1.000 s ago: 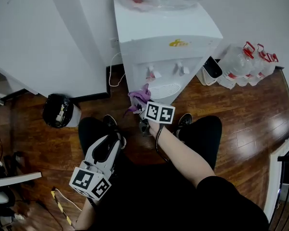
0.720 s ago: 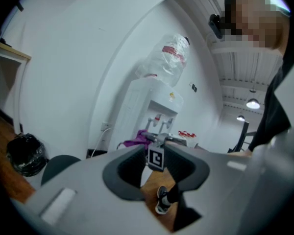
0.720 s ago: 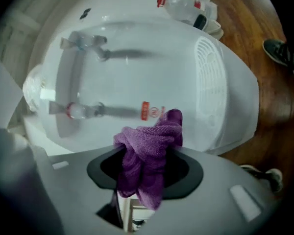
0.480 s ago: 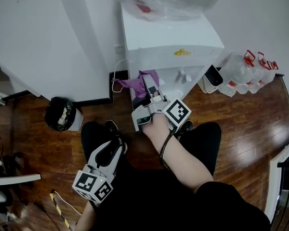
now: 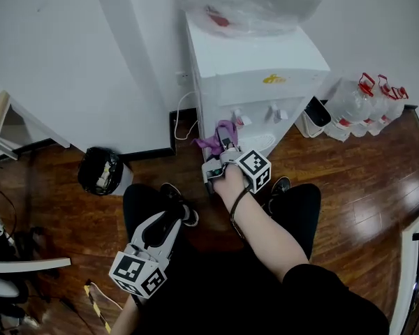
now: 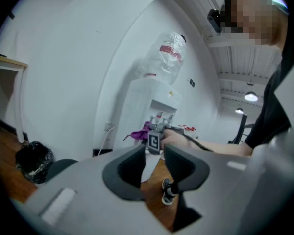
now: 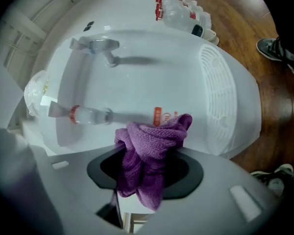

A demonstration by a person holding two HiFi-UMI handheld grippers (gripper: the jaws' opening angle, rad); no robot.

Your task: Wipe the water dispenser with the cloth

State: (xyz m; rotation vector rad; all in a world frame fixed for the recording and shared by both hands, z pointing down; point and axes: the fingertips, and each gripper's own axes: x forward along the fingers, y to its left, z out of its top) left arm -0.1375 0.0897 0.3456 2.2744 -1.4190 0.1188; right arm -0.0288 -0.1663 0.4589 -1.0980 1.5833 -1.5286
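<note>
- Gripping the purple cloth (image 7: pixel 149 146) bunched between its jaws, the right gripper (image 5: pixel 224 145) holds it at the water dispenser (image 5: pixel 258 68), in the tap recess, with the taps (image 7: pixel 90 115) just ahead of its tips.
- The left gripper (image 5: pixel 169 218) hangs well behind it, jaws slightly apart and empty.
- Wiping appears under way; the drip tray (image 7: pixel 225 97) and the rest of the casing probably remain.

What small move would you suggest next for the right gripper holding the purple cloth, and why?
Probably ease the right gripper forward until the cloth presses on the recess wall of the water dispenser. Its jaws are shut on the cloth, which is bunched beside the red tap, and contact is not clearly made.
</note>
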